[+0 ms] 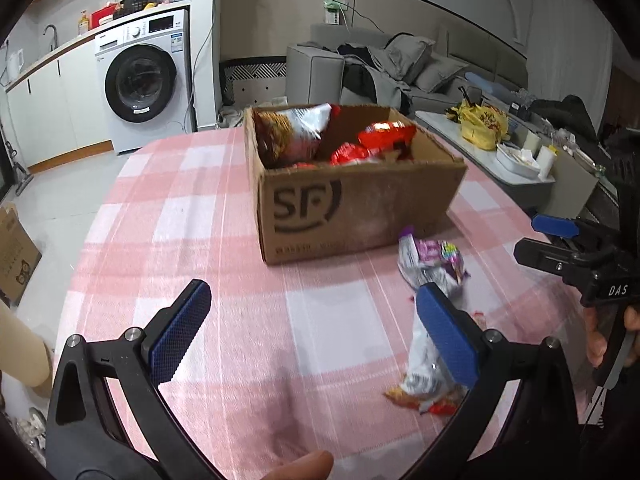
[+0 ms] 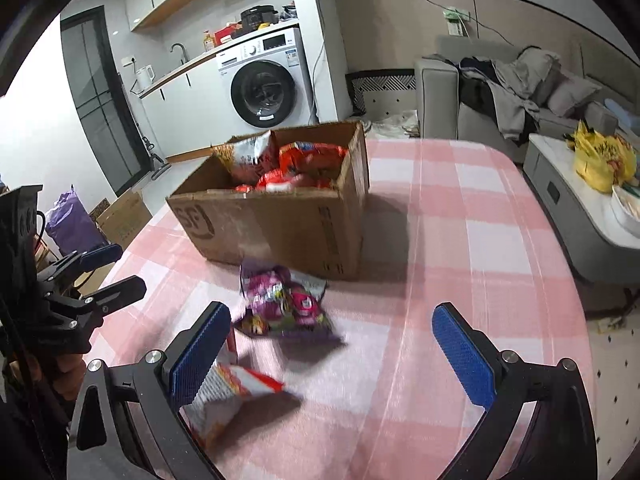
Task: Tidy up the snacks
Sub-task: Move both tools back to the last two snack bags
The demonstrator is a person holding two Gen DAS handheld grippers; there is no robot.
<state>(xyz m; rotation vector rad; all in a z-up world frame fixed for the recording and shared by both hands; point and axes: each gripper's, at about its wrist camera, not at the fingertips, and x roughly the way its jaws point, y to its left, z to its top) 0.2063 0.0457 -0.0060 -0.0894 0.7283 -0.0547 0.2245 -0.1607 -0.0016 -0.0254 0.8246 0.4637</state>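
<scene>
An open cardboard box [image 1: 360,204] marked SF stands on the pink checked table [image 1: 192,200]. It holds red packets [image 1: 386,134] and a silver-brown bag [image 1: 296,128]. A purple snack packet [image 1: 434,258] lies in front of the box, and a white-orange packet [image 1: 420,372] lies nearer, partly hidden behind one finger. My left gripper [image 1: 314,296] is open above bare cloth, holding nothing. My right gripper [image 2: 332,314] is open too; the purple packet [image 2: 288,304] lies just beyond its fingertips and the white-orange packet [image 2: 232,392] lies by its left finger. Each gripper also shows at the edge of the other view, the right gripper [image 1: 538,240] and the left gripper [image 2: 116,270].
A washing machine [image 1: 140,84] stands beyond the table's far left. A grey sofa [image 1: 400,68] and a low table with a yellow bag [image 1: 482,124] are to the right. A cardboard box [image 1: 12,252] sits on the floor at left. The table's rounded edge runs close on the left.
</scene>
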